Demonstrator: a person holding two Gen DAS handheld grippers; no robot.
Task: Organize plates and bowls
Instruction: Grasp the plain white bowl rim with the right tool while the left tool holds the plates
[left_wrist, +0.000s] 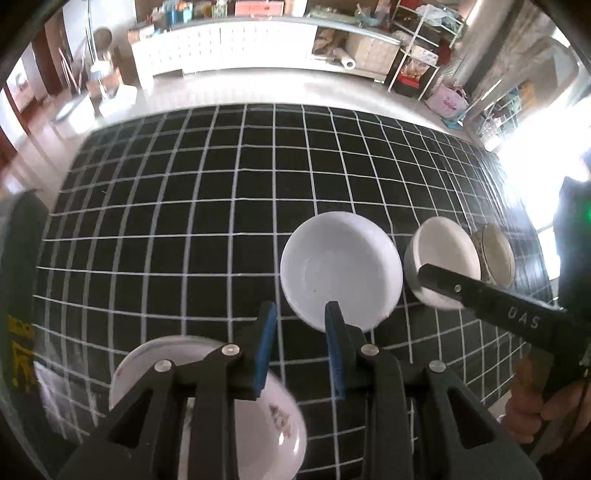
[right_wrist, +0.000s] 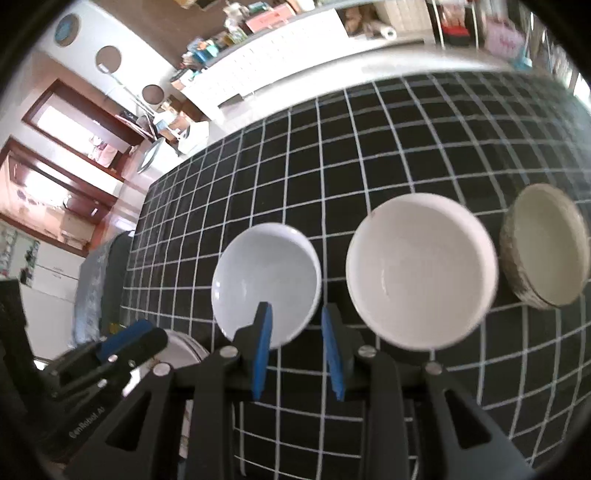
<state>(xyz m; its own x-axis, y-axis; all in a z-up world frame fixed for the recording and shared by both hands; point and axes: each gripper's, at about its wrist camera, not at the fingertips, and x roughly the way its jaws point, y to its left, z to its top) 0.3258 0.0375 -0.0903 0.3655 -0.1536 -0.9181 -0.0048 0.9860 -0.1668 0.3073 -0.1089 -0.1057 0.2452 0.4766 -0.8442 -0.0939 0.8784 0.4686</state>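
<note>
Several bowls stand on a black grid-patterned tablecloth (left_wrist: 184, 206). In the left wrist view a white bowl (left_wrist: 340, 269) sits just beyond my open, empty left gripper (left_wrist: 300, 314). A floral-print bowl (left_wrist: 266, 424) lies under its left finger. A cream bowl (left_wrist: 447, 254) and a patterned bowl (left_wrist: 496, 254) stand to the right, with my right gripper's finger (left_wrist: 454, 284) over the cream bowl. In the right wrist view my right gripper (right_wrist: 295, 317) is open and empty, hovering between the white bowl (right_wrist: 266, 280) and the cream bowl (right_wrist: 421, 269). The patterned bowl (right_wrist: 546, 247) is at far right.
The table's far edge (left_wrist: 280, 105) meets a pale floor with white cabinets (left_wrist: 229, 48) and a wire shelf (left_wrist: 421, 55) beyond. In the right wrist view my left gripper (right_wrist: 122, 347) shows at the lower left above a bowl's rim (right_wrist: 181, 347). A dark chair (right_wrist: 99, 280) stands at the table's left side.
</note>
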